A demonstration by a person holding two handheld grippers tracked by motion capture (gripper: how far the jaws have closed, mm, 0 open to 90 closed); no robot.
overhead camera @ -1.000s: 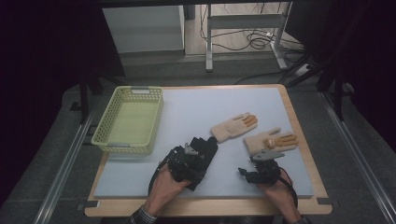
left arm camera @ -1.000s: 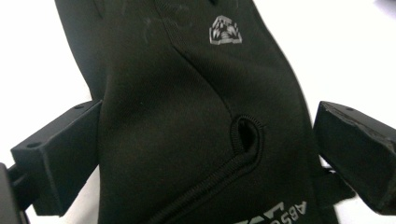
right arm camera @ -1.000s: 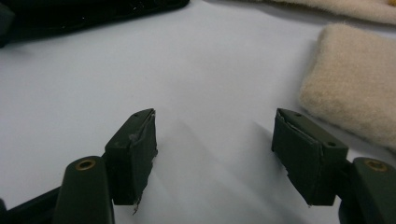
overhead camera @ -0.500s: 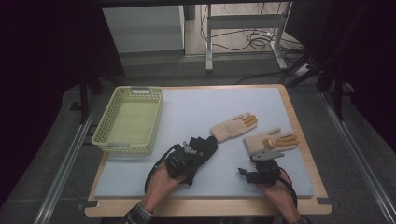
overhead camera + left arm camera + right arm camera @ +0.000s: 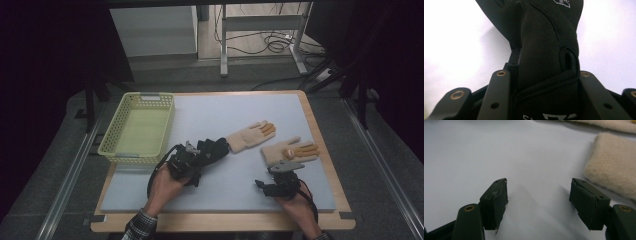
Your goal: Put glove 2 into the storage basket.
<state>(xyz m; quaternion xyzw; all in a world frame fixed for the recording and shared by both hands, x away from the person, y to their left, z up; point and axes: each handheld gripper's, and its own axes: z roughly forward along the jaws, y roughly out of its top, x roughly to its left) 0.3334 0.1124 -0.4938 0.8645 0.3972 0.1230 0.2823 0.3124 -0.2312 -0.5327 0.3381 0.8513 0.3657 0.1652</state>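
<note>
The left gripper (image 5: 197,159) has just been closing its fingers (image 5: 499,92), and they now clamp a black glove (image 5: 544,50) between them. The glove's far end lies on the grey worktop (image 5: 210,117), touching the cuff of a cream glove (image 5: 250,136). The right gripper (image 5: 539,202) has its fingers (image 5: 495,200) apart with nothing between them, low over the worktop, just beside a second cream glove (image 5: 290,151). A yellow basket (image 5: 137,130) sits at the worktop's left.
</note>
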